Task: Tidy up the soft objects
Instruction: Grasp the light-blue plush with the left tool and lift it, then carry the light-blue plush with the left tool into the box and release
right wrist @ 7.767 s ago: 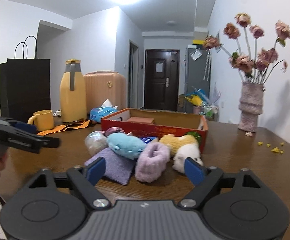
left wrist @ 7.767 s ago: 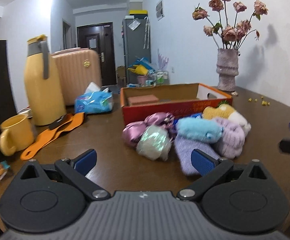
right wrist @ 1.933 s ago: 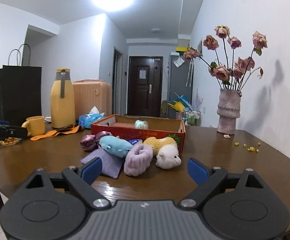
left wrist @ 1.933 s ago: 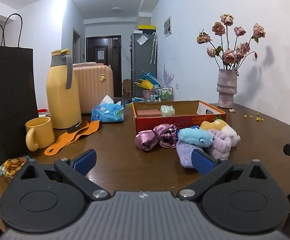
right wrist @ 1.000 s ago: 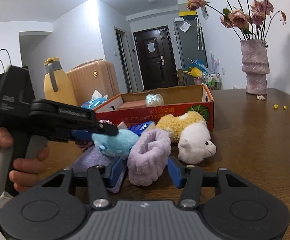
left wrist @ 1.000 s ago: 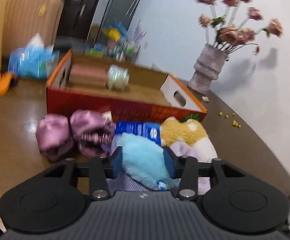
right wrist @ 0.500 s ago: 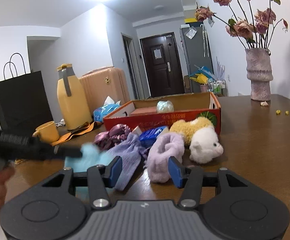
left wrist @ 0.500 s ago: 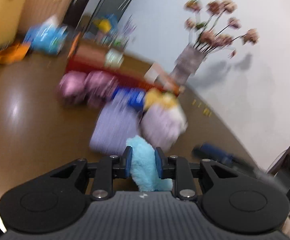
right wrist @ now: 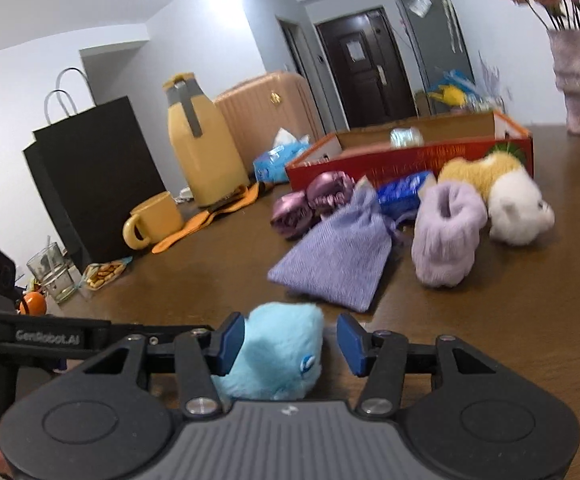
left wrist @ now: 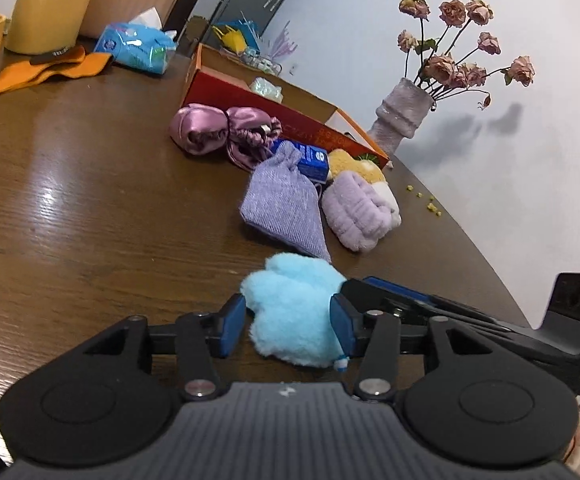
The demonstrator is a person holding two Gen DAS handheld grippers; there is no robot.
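A fluffy light-blue plush lies on the brown table near its front edge, away from the pile. My left gripper has it between its jaws, which are opening; the pads stand loosely beside the fur. My right gripper comes from the other side, open, with the same blue plush between its fingers and a gap at the right pad. Farther back lie a purple knit pouch, a lilac fuzzy roll, a yellow-and-white plush and satin scrunchies, in front of a red box.
A yellow flask, a mug, an orange strap and a tissue pack stand at the back left. A black bag, a glass and a snack pack line the left edge. A flower vase is back right.
The left gripper carried the blue plush out of the pile toward the near edge, and its jaws have widened. The right gripper swung left, and the plush now sits between its fingers.
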